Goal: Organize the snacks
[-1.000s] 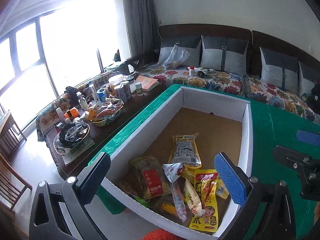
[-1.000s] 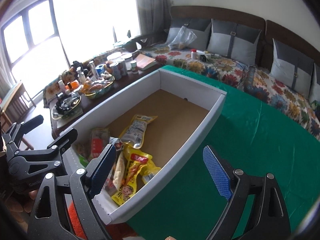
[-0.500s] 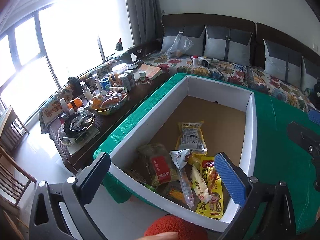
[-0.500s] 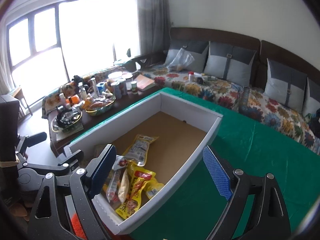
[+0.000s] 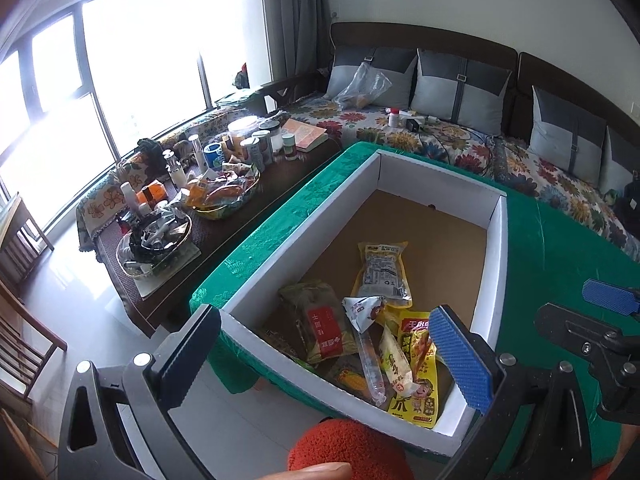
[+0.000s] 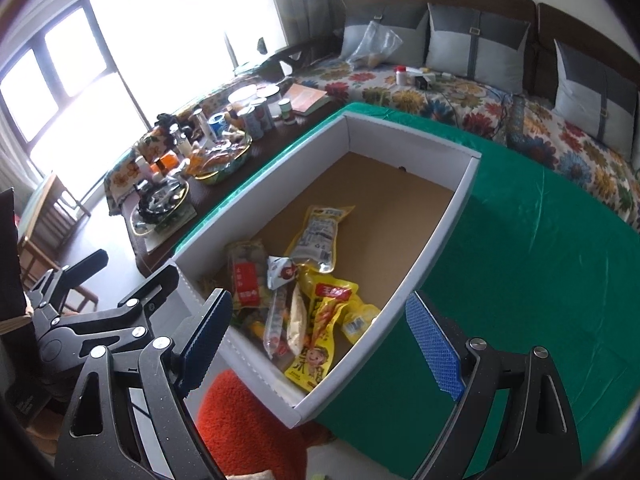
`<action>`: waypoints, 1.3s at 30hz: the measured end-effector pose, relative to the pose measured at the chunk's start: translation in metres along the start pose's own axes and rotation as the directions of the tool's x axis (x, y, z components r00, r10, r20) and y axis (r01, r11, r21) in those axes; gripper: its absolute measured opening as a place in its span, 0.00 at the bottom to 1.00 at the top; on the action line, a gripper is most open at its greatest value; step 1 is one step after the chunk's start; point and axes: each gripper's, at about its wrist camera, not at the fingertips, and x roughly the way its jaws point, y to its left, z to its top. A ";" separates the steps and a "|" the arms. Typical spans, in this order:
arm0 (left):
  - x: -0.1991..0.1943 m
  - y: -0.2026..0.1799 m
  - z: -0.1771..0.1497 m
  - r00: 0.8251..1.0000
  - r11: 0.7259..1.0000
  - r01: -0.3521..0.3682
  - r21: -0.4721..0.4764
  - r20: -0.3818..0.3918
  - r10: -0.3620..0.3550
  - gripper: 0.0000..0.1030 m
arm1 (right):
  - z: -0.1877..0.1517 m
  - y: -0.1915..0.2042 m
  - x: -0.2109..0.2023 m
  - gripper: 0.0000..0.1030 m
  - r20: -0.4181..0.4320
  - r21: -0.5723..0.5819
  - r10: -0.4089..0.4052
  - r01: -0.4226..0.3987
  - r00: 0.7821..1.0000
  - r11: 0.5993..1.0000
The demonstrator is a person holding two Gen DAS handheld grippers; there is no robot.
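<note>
A white cardboard box (image 5: 496, 248) with a brown floor stands on a green cloth; it also shows in the right wrist view (image 6: 436, 232). Several snack packets lie at its near end: a yellow packet (image 5: 416, 384), a red-labelled packet (image 5: 324, 324), a yellow-white pouch (image 5: 382, 272) and a clear tube (image 5: 370, 364). The same pile shows in the right wrist view (image 6: 316, 320). My left gripper (image 5: 324, 360) is open and empty, above the box's near edge. My right gripper (image 6: 320, 336) is open and empty, over the near right corner.
A dark coffee table (image 5: 280, 176) with jars, bottles and glass bowls of snacks stands left of the box. A floral sofa (image 5: 440, 136) with grey cushions runs along the back. The green cloth (image 6: 540, 264) spreads right of the box. An orange fuzzy thing (image 5: 348, 448) lies below.
Both grippers have drawn back and up from the box, so more of the box and room shows. Both stay open and empty. The snacks have not moved.
</note>
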 end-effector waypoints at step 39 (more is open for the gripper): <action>0.017 0.006 0.003 0.992 0.992 -0.124 -0.001 -0.017 0.124 1.00 | 0.008 0.021 0.013 0.88 0.040 -0.141 -0.071 0.076 0.997 0.987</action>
